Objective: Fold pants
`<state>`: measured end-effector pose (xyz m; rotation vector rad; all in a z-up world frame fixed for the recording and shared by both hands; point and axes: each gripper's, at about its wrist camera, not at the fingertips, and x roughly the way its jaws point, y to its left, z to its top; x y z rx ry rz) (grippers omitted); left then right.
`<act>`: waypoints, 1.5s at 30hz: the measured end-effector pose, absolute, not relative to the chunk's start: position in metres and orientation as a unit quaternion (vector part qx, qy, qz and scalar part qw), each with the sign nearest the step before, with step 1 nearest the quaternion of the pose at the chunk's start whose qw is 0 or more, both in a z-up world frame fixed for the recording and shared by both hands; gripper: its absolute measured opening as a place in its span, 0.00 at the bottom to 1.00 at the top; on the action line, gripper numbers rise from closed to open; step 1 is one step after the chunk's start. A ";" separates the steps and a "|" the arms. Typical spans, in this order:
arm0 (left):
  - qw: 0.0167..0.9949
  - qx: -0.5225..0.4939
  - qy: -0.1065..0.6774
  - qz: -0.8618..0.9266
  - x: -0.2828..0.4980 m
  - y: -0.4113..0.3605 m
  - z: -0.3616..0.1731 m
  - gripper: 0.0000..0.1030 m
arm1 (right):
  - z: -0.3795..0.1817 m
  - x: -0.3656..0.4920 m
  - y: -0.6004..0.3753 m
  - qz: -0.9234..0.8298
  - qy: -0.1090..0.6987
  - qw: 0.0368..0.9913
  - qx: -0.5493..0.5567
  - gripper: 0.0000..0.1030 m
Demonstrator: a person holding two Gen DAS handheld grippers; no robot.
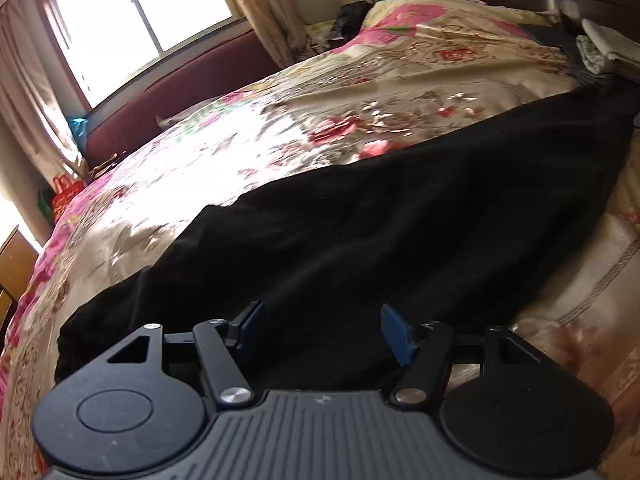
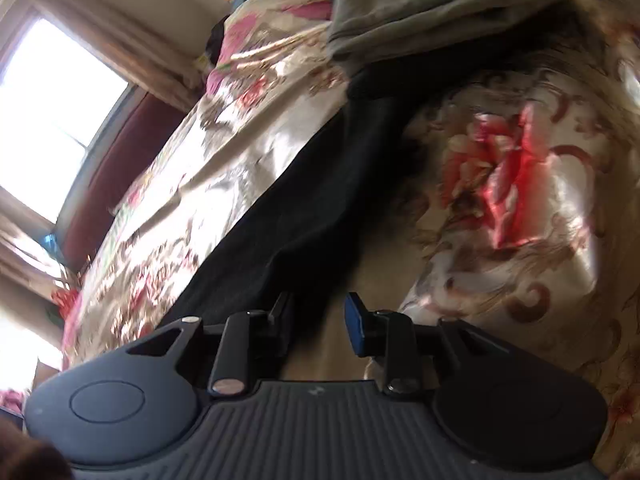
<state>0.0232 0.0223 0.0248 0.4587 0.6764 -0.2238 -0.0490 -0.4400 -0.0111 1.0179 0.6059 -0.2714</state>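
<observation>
The floral bedspread (image 1: 248,152) fills both views, and on it your black pants (image 1: 400,220) lie stretched out as one long dark band. In the left wrist view the band runs from right under the tongs away toward the upper right, narrowing toward a pile of folded cloth (image 1: 604,52) at the far end. Your left gripper (image 1: 324,332) hangs over the near, broad end with its jaws spread wide and nothing pinched between them. Your right gripper (image 2: 320,324) sits at the edge of the band, which stretches ahead and up; its jaws stand partly apart, holding no cloth that you can see, though this view is blurred. The left hand looks better placed; the long axis lies straight ahead of both.
</observation>
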 end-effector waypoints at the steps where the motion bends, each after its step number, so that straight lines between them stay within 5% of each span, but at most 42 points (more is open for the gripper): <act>1: 0.910 0.226 0.327 -0.118 0.025 0.014 0.027 0.75 | -0.016 -0.049 -0.446 -0.126 0.270 0.814 0.499 0.33; 17: 0.886 0.235 0.345 -0.202 0.043 -0.071 0.021 0.76 | -0.041 -0.011 -0.466 -0.120 0.203 0.801 0.550 0.37; 18: 0.882 0.236 0.351 -0.206 0.042 -0.077 0.017 0.75 | -0.044 -0.006 -0.468 -0.128 0.208 0.797 0.552 0.34; 20: 0.880 0.236 0.354 -0.211 0.038 -0.084 0.014 0.72 | -0.052 0.000 -0.473 -0.143 0.231 0.779 0.565 0.10; 21: 0.878 0.235 0.356 -0.217 0.035 -0.085 0.014 0.72 | -0.053 -0.002 -0.476 -0.136 0.230 0.773 0.575 0.07; 37: 0.856 0.181 0.368 -0.315 0.049 -0.115 0.022 0.73 | -0.048 -0.015 -0.480 -0.109 0.244 0.798 0.540 0.09; 41: 0.823 0.237 0.398 -0.327 0.043 -0.130 0.002 0.73 | -0.052 -0.016 -0.482 -0.105 0.244 0.797 0.542 0.09; 45: 0.813 0.255 0.398 -0.341 0.032 -0.131 0.011 0.56 | -0.052 -0.017 -0.479 -0.107 0.243 0.804 0.533 0.09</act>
